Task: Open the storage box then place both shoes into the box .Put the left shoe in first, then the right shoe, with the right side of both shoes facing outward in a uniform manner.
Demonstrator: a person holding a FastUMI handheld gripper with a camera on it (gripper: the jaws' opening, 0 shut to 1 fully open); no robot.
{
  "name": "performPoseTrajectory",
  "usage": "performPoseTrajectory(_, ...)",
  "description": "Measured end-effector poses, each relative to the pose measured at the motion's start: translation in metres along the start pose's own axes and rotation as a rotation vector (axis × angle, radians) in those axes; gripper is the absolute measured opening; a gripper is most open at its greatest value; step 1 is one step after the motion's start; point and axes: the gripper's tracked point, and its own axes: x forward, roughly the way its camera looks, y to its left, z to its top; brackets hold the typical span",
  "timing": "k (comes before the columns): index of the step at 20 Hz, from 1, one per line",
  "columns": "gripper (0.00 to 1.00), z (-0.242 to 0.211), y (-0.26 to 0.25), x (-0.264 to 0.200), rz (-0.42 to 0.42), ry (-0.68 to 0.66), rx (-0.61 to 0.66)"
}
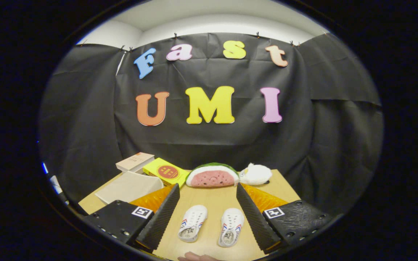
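— Starting at the gripper (pixel 208 214): how are its fingers (pixel 163 214) held?

— They are spread wide apart, and nothing is clasped between them. Both ribbed black pads are raised above the bench (pixel 212 201), with orange panels seen on their outer sides.

— Where are the shoes seen relative to those fingers?

— Both shoes are laid on the bench in the gap between the fingers. The left-hand white shoe (pixel 193 223) is placed just beside the left finger, and the right-hand white shoe (pixel 231 227) just beside the right finger. They are set side by side, slightly apart, toes pointed away from the gripper. Red and blue stripes are seen on their sides. Which is the left shoe and which the right cannot be told.

— And the storage box?

— A pale flat box (pixel 129 186) is seen beyond the left finger, partly hidden by it. It appears closed, though whether it is the storage box cannot be told for certain.

— What is found beyond the shoes?

— A watermelon-slice plush (pixel 212 175) is laid well beyond the shoes at the bench's far edge, with a white plush toy (pixel 255 174) touching its right end. A yellow box (pixel 165 172) is set to the plush's left, and a pale book (pixel 135 161) behind that. A fingertip (pixel 198 257) is glimpsed nearer than the shoes.
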Motion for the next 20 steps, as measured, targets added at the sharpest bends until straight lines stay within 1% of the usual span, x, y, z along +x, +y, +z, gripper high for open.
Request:
performPoseTrajectory(3,0.95,-0.019,0.02,0.042,0.114,0.081,0.013)
performPoseTrajectory(6,0.95,-0.037,0.042,0.082,0.233,0.172,0.067)
performPoseTrajectory(9,0.96,-0.053,0.051,0.125,0.292,0.245,0.113)
performPoseTrajectory(11,0.95,-0.069,0.063,0.148,0.347,0.309,0.144)
performPoseTrajectory(12,0.95,-0.077,0.072,0.156,0.394,0.352,0.167)
performPoseTrajectory(13,0.95,-0.085,0.086,0.16,0.455,0.399,0.201)
performPoseTrajectory(15,0.95,-0.097,0.122,0.16,0.63,0.518,0.295)
performPoseTrajectory(17,0.95,-0.106,0.148,0.16,0.773,0.612,0.39)
performPoseTrajectory(19,0.95,-0.115,0.165,0.164,0.895,0.703,0.479)
performPoseTrajectory(20,0.95,-0.117,0.17,0.169,0.928,0.722,0.507)
